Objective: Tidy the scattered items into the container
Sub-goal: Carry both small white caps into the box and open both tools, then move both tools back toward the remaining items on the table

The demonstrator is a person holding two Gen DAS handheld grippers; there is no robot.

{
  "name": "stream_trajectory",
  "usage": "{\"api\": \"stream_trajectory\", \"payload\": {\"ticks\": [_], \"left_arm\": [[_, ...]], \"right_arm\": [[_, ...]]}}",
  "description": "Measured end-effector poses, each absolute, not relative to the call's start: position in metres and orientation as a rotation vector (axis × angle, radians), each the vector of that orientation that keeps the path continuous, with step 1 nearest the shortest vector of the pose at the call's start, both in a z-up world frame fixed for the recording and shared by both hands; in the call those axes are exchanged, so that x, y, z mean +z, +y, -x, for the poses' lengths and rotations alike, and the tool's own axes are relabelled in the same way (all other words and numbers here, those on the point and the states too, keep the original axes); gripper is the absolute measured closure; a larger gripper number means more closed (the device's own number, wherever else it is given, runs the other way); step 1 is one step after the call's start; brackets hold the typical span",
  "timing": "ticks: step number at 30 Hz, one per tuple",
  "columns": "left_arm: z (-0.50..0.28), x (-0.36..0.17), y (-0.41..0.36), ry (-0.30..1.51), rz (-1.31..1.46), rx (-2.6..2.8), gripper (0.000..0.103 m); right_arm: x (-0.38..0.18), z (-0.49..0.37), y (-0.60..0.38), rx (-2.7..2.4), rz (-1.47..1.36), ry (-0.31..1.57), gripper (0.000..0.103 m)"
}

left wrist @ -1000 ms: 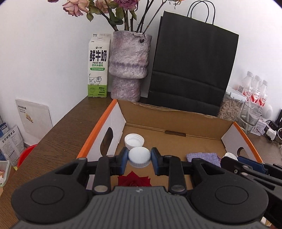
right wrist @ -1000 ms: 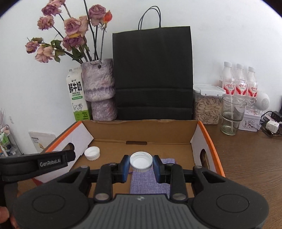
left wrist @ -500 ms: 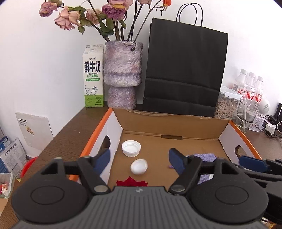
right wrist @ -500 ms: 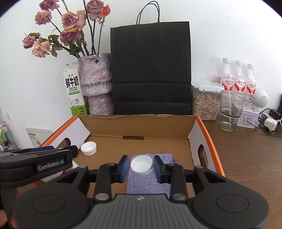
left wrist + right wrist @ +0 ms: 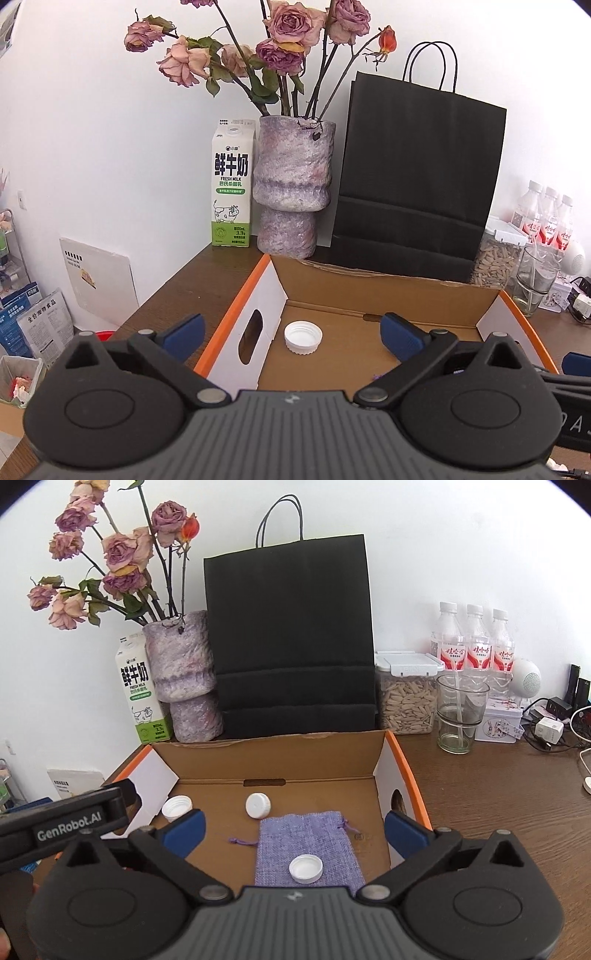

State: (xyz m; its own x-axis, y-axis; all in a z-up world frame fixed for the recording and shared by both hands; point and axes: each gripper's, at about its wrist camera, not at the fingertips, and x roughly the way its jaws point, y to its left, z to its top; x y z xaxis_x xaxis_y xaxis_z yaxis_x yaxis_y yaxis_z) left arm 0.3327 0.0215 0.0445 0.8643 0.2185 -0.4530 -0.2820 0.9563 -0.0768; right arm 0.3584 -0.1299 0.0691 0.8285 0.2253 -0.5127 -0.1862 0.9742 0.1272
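The cardboard box (image 5: 354,291) with orange edges lies in front of both grippers. My left gripper (image 5: 291,334) hangs over its left part, jaws opening wide with nothing held; an upturned white cap (image 5: 303,336) lies on the floor beyond. My right gripper (image 5: 294,832) is also opening and grips nothing. Below it a white cap (image 5: 305,868) rests on the purple pouch (image 5: 314,834) inside the box (image 5: 266,757). Another cap (image 5: 258,805) lies on its side and a third (image 5: 177,808) sits by the left wall. The left gripper's arm (image 5: 74,823) shows at the left.
Behind the box stand a milk carton (image 5: 231,184), a vase of dried roses (image 5: 291,188) and a black paper bag (image 5: 291,642). To the right are a seed jar (image 5: 406,694), a glass (image 5: 460,716), three bottles (image 5: 472,642) and cables (image 5: 554,731) on the wooden table.
Both grippers opened and let go of their white caps. The left one's cap dropped onto the box floor; the right one's landed on the purple pouch. The left view tilted upward.
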Motion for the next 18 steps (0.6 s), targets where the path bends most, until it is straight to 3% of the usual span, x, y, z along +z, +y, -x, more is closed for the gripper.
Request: {"api": "stream_trajectory", "payload": {"ticks": [18], "left_arm": [[-0.32, 0.059, 0.023, 0.421, 0.171, 0.259, 0.0]], "right_arm": [[0.08, -0.347, -0.129, 0.231, -0.068, 0.512, 0.0]]}}
